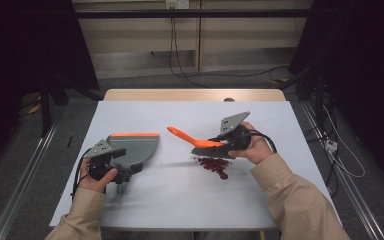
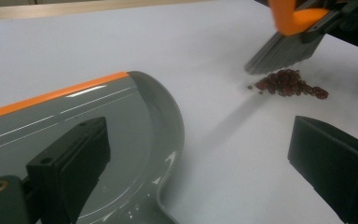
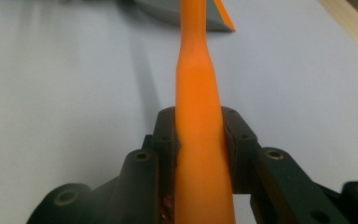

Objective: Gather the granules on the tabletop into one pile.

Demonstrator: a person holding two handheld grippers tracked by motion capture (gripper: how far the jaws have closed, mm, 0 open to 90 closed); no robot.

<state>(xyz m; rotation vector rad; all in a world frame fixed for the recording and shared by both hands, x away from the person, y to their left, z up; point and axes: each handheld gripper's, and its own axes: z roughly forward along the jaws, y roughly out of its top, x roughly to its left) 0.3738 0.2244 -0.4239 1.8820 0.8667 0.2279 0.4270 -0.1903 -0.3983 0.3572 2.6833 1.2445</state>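
Two grippers are working over the white worktop (image 1: 180, 200). The right gripper (image 1: 228, 141) is sitting right of the middle, its jaws clamping tight on the orange handle of a brush (image 1: 200, 143); in the right gripper view that handle (image 3: 199, 121) is running straight up between the two jaws, pressed on both sides. The handle is pointing toward the left edge and slightly up, while the grey bristles (image 2: 279, 53) are angling down at the worktop just beside a small heap of dark red bits (image 1: 214, 165), which is lying near the middle, a little toward the near edge. The left gripper (image 1: 111, 167) is resting by the near left part of the worktop, its jaws standing wide apart around nothing, one of them hanging over a grey dustpan (image 1: 132, 147). The dustpan is lying flat, its orange lip (image 2: 51, 95) facing the far edge, well apart from the heap.
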